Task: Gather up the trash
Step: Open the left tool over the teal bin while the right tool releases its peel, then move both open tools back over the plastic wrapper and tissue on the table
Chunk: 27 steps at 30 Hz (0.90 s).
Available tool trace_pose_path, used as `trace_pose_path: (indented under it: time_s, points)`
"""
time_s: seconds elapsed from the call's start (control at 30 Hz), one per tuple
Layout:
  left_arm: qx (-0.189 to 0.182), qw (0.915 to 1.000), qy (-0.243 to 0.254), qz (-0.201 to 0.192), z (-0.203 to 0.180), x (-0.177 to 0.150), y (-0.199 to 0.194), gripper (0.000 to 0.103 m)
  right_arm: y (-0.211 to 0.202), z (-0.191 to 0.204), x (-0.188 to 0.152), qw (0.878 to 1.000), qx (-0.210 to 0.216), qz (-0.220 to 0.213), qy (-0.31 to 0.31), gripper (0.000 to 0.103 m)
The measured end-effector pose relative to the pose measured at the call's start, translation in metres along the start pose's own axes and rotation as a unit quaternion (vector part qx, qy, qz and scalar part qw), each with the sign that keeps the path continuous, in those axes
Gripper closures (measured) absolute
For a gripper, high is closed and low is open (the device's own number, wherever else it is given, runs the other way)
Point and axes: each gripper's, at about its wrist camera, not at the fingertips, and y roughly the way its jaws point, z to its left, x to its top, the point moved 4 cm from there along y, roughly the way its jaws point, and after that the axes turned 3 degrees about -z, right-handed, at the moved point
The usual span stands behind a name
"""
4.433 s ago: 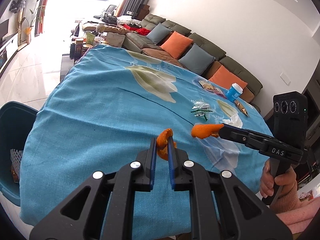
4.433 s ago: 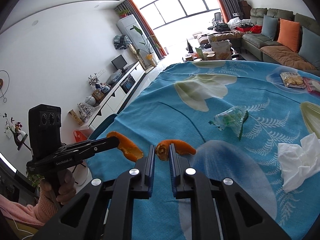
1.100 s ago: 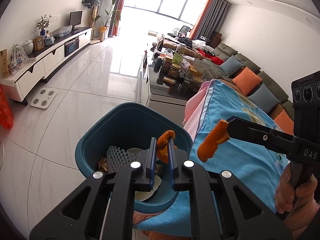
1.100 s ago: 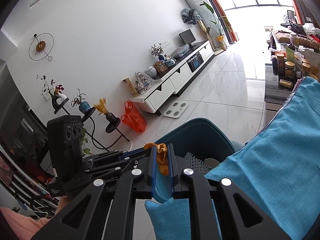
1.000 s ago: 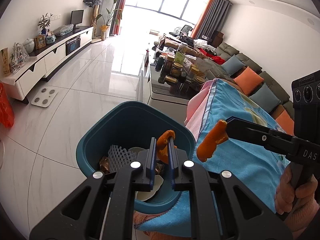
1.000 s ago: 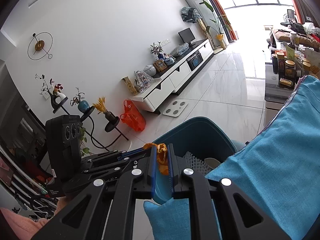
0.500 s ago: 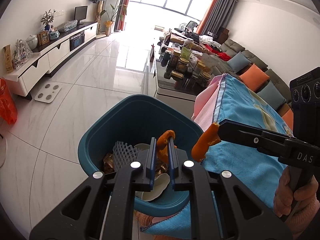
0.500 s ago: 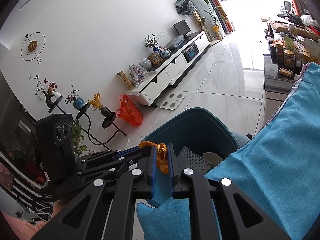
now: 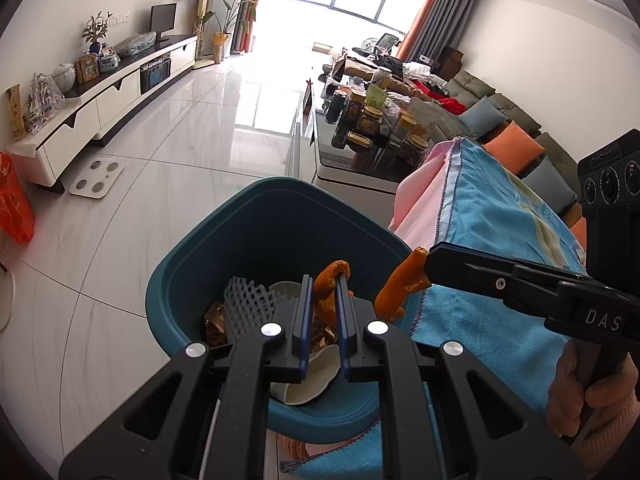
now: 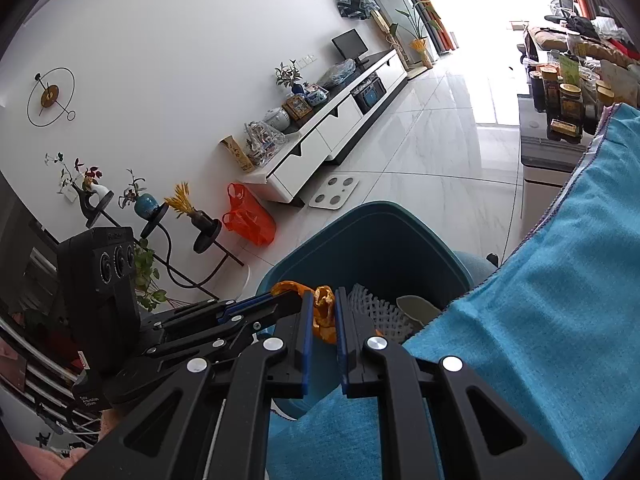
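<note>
You've carried both curled orange peels [image 9: 329, 292] from table to over the teal plastic bin [image 9: 240, 232]; left gripper [image 9: 324, 312] and right gripper [image 10: 322, 320] each pinch one, jaws nearly closed. They look light, limp, easily dropped.

White tiled floor [image 9: 168, 152] — bright window [image 9: 344, 4], grey sofa [image 9: 516, 128].

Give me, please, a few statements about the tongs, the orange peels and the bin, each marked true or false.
1. Each pair of tongs grips a piece of orange peel: left tongs on one orange peel, right tongs on another peel. True.
2. The teal bin is empty. False: it holds white foam netting and other scraps.
3. The bin stands beside the blue cloth. True.
4. The right tongs stand wide open. False: they are shut on peel.
</note>
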Motion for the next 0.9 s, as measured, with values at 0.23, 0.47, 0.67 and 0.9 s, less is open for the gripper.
trace_pose_path:
  time_s: [0.23, 0.47, 0.67, 0.9]
  points:
    - [0.002, 0.9999, -0.007, 0.008, 0.001, -0.001, 0.011, 0.087, 0.004, -0.003, -0.002, 1.0, -0.014, 0.003, 0.009, 0.09]
    - [0.009, 0.9999, -0.007, 0.0, 0.002, -0.002, 0.01, 0.066, -0.004, -0.009, -0.005, 1.0, -0.015, -0.002, 0.019, 0.088]
    - [0.0, 0.9996, 0.009, -0.027, -0.008, -0.002, -0.009, 0.055, -0.029, -0.007, -0.011, 1.0, -0.02, -0.019, 0.002, 0.079]
    - [-0.053, 0.9957, 0.05, -0.058, -0.052, -0.006, -0.035, 0.043, -0.096, -0.014, -0.031, 0.997, -0.049, -0.063, -0.013, 0.068]
